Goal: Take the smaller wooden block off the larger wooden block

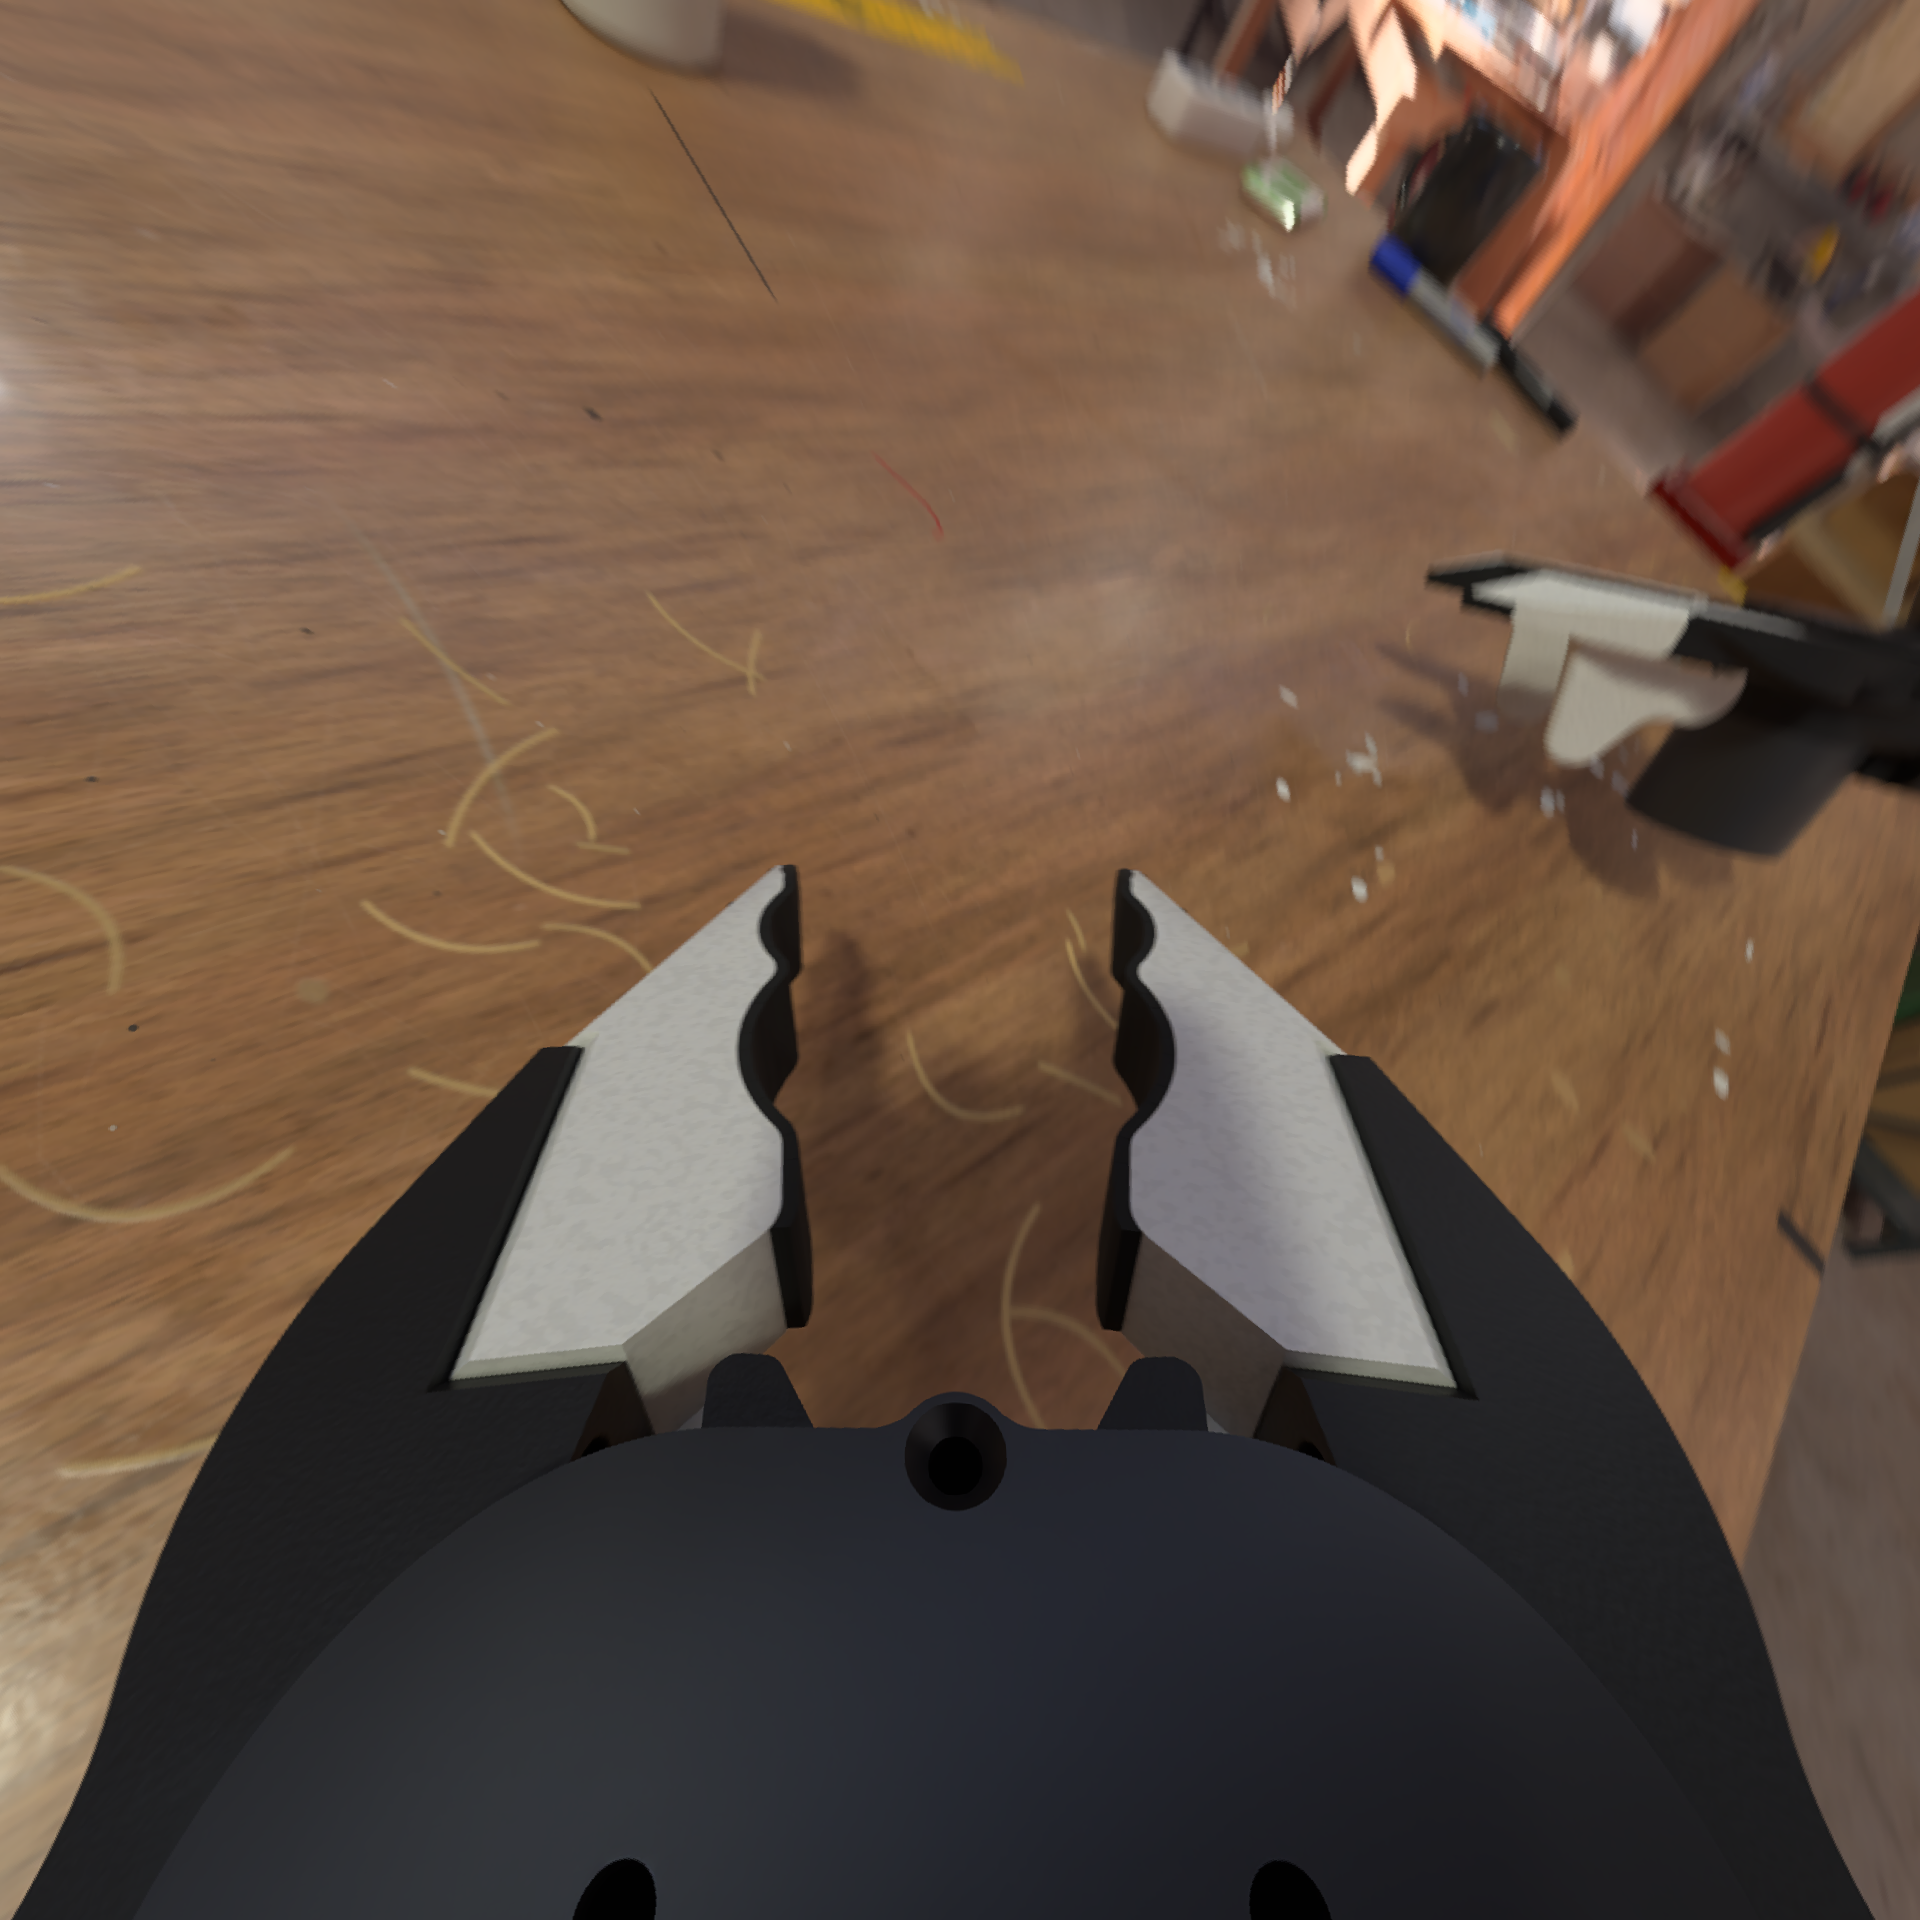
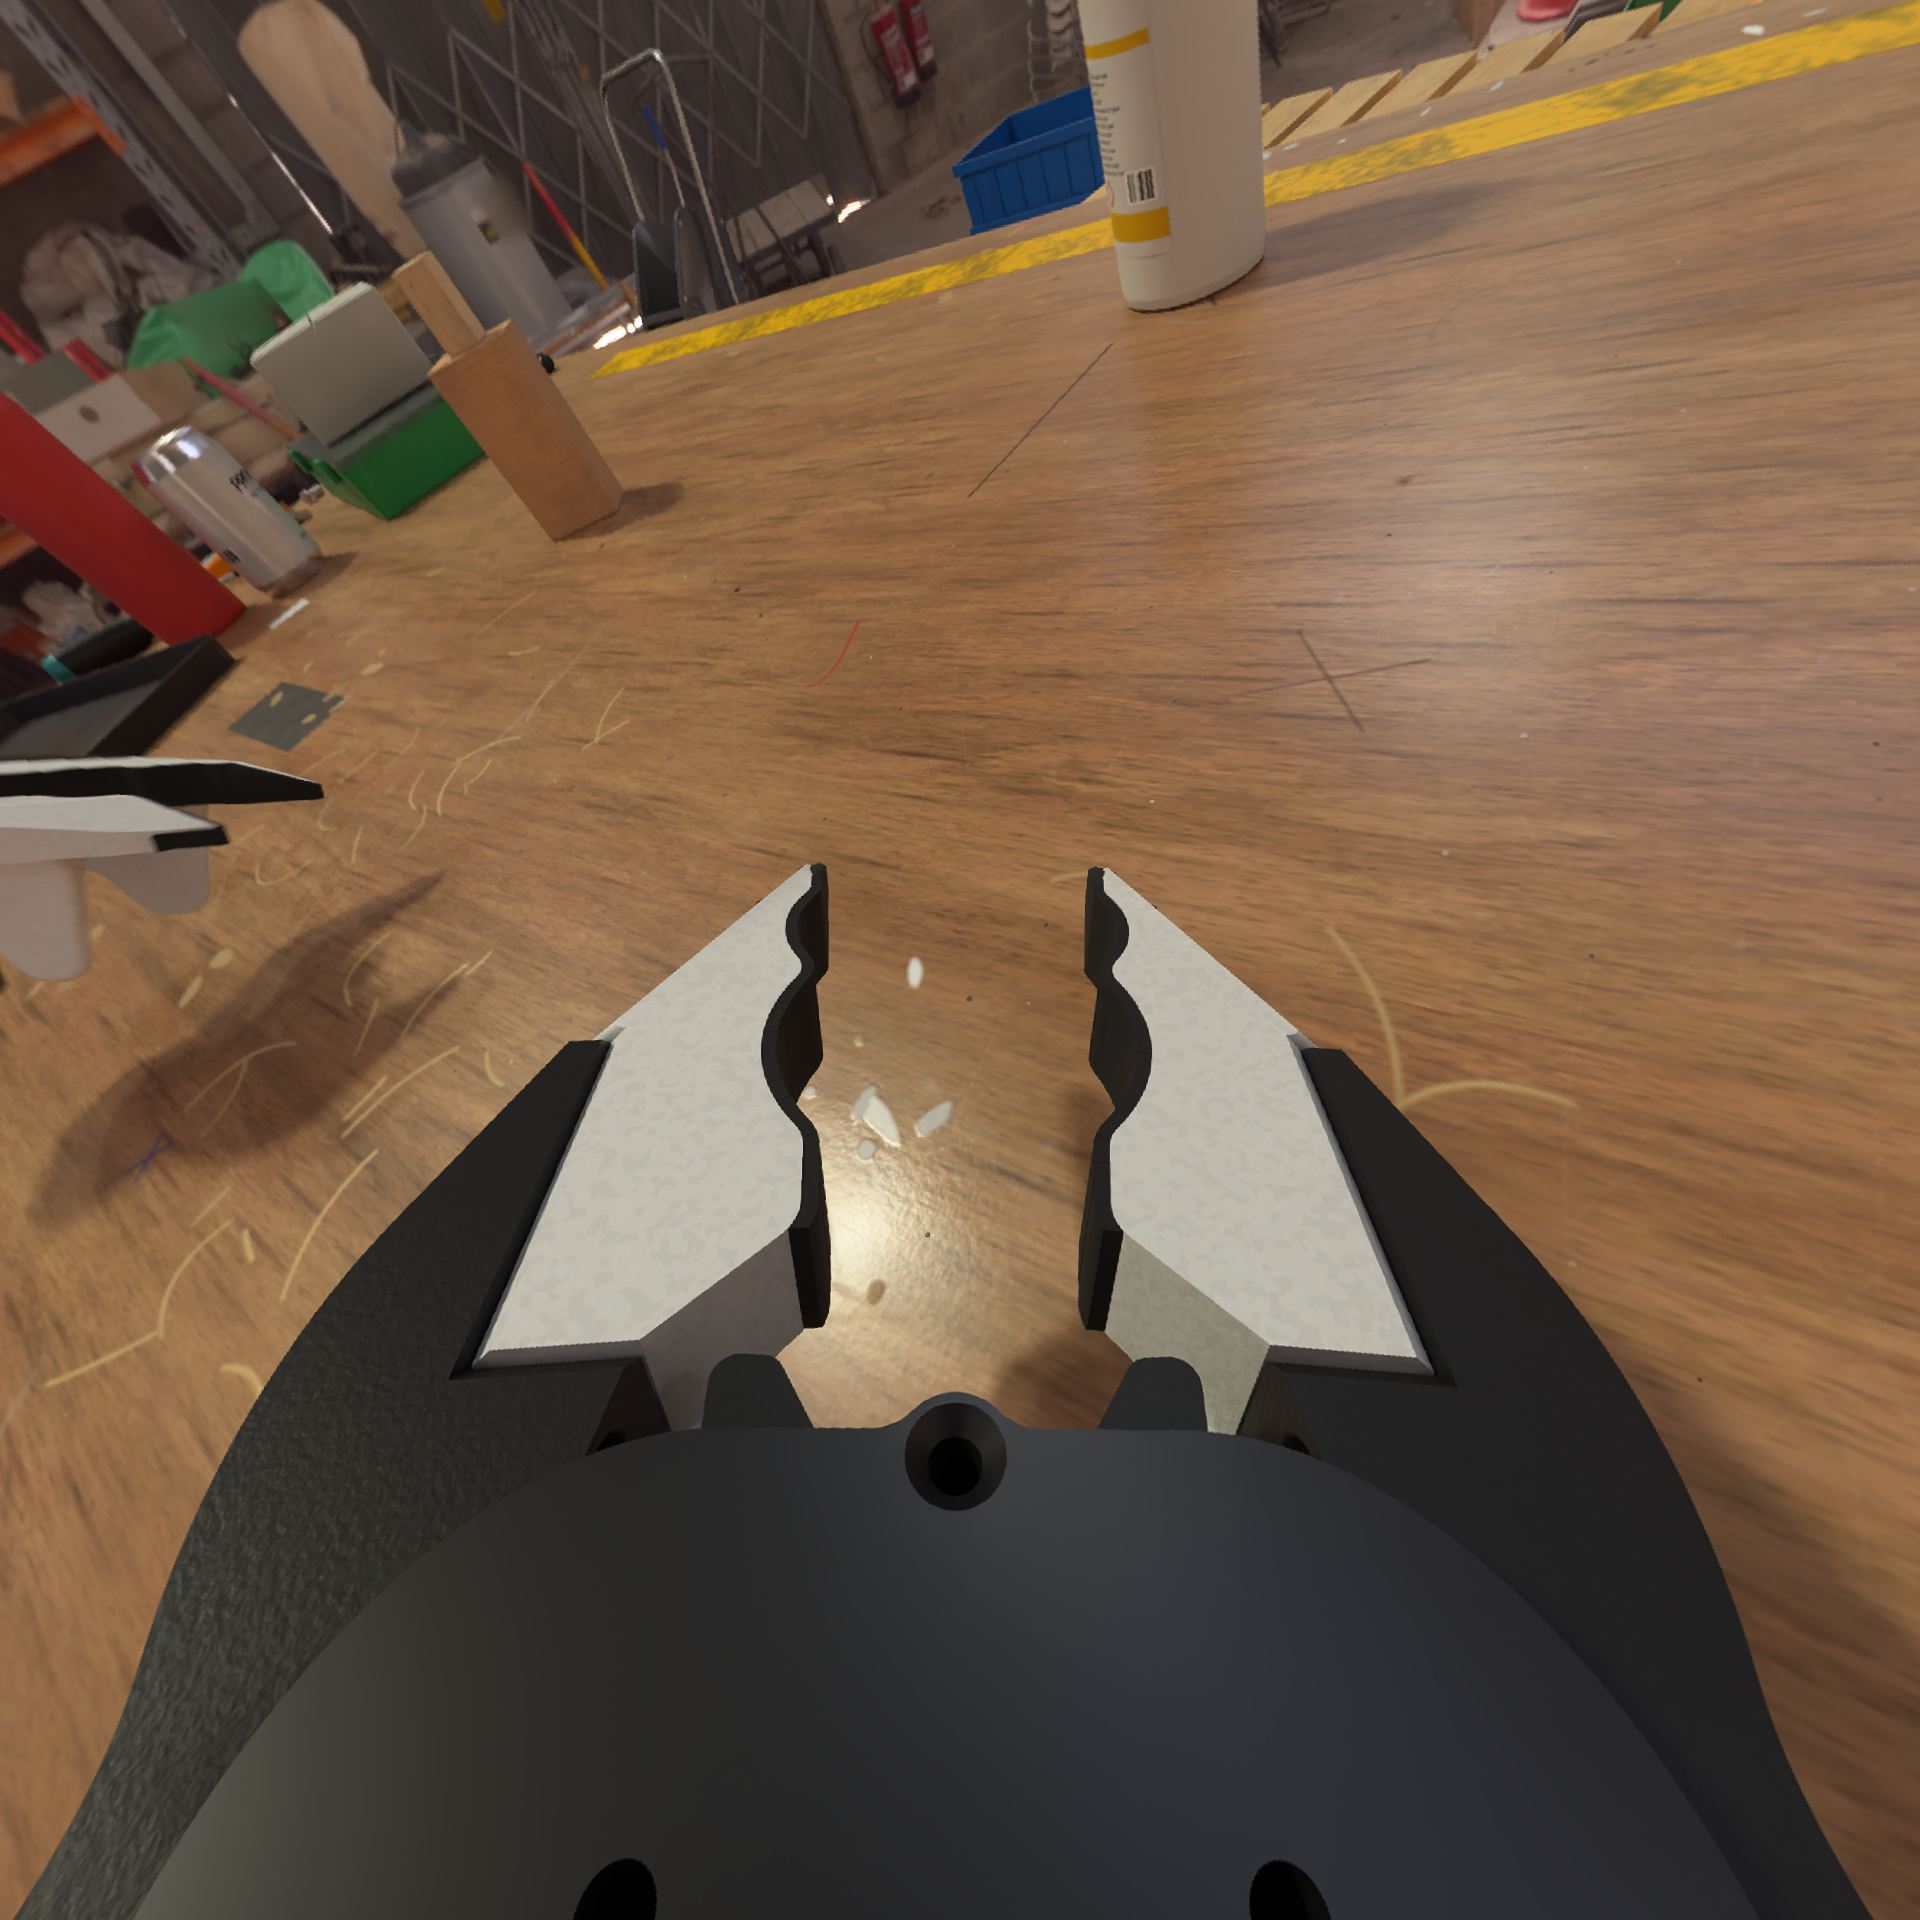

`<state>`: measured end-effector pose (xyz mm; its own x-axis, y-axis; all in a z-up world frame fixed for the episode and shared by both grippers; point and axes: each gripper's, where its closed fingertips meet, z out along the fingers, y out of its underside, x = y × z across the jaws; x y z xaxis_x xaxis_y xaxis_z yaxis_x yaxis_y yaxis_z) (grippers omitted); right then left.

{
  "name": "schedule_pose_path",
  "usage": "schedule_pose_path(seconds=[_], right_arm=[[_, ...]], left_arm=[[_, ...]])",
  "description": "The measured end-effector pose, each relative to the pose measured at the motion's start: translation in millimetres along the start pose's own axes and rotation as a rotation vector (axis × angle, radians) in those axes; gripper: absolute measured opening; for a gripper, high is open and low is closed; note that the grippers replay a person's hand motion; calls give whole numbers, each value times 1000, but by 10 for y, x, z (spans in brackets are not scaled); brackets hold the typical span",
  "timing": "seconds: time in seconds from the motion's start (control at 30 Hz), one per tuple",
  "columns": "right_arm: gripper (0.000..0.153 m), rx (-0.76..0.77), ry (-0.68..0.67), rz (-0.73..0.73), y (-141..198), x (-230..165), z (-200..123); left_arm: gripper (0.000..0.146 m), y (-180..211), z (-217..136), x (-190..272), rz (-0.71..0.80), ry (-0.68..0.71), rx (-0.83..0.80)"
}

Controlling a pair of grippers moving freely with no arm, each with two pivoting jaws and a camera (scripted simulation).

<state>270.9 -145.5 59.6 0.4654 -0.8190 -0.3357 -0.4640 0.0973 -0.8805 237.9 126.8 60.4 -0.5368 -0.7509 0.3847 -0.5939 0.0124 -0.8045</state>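
In the right wrist view a larger wooden block [image 2: 530, 436] stands on the wooden table, far ahead to the left. A smaller wooden block [image 2: 436, 301] sits on top of it. My right gripper [image 2: 956, 883] is open and empty, low over the table, well short of the blocks. My left gripper [image 1: 956, 883] is open and empty over bare tabletop; the blocks do not show in its view. The right gripper also shows at the right edge of the left wrist view [image 1: 1662, 675], and the left gripper shows at the left edge of the right wrist view [image 2: 156, 821].
A white bottle [image 2: 1184, 156] stands far ahead near a yellow stripe [image 2: 935, 275]. A silver can [image 2: 229, 509], a green box [image 2: 395, 457], a red post [image 2: 94, 530] and a black tray [image 2: 114, 686] line the left edge. Markers [image 1: 1465, 322] lie at the far right.
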Motion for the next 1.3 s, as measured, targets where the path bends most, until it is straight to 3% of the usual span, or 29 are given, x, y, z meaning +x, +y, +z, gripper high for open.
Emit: schedule_pose_path(seconds=[0.1,0.23,0.3,0.43,0.57,0.7,0.77,0.87,1.0,1.17,1.3], right_arm=[[50,-18,5,-39,37,-13,18],[50,-37,2,-47,70,3,17],[50,-34,-8,-24,67,2,16],[50,-45,-17,-11,88,-7,17],[50,-58,-24,-16,111,-23,27],[50,-61,-28,-12,115,-23,26],[50,-59,-30,-6,114,-20,21],[50,-65,-37,5,120,-18,21],[50,-69,-45,11,130,-23,18],[50,-82,-65,25,153,-38,20],[50,-89,-69,34,165,-40,16]], left_arm=[[74,51,-144,221,110,136,-100],[77,18,-688,462,233,534,-347],[73,-157,-844,304,242,585,-436],[61,-678,-892,-300,130,463,-650],[54,-1401,-854,-941,164,370,-754],[54,-2072,-616,-2047,310,-70,-766],[54,-2275,-480,-2383,315,-149,-764],[56,-2371,-253,-2628,285,-136,-792],[57,-2221,24,-2712,287,-28,-866],[24,-2192,86,-2666,255,100,-903],[24,-2350,-108,-2665,315,20,-948]])
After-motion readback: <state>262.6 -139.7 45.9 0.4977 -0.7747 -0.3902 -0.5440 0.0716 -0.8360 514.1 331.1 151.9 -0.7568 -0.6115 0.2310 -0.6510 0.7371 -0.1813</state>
